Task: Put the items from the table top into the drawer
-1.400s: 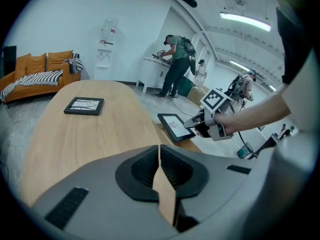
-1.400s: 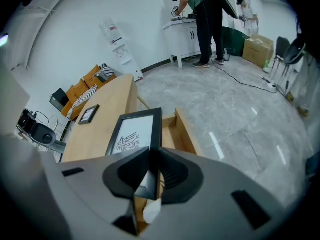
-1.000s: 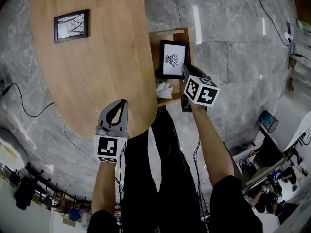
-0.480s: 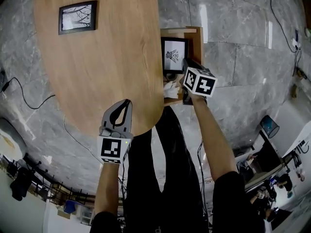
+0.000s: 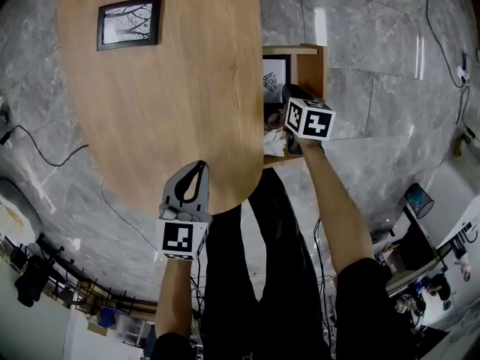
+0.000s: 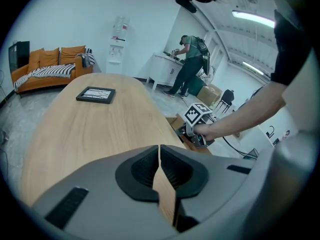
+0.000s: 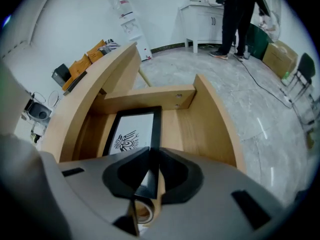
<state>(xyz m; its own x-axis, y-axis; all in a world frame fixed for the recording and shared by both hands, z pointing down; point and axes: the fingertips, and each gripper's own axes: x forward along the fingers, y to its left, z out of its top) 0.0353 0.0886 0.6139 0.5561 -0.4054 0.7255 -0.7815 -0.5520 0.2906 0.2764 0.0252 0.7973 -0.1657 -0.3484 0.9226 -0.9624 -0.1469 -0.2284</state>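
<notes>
An open wooden drawer juts out from the right side of the oval wooden table. My right gripper is shut on the near edge of a black-framed picture with a bird drawing, low inside the drawer. In the head view its marker cube covers the jaws. A tape roll and something white and crumpled lie at the drawer's near end. A second framed picture lies flat at the table's far left. My left gripper is shut and empty above the table's near edge.
The drawer's side walls stand close on both sides of the held frame. A cable runs over the grey stone floor left of the table. Far off stand an orange sofa and a person at a white counter.
My right gripper has sunk with the framed picture down into the drawer, toward its near end. The left gripper has hardly shifted over the table edge.
</notes>
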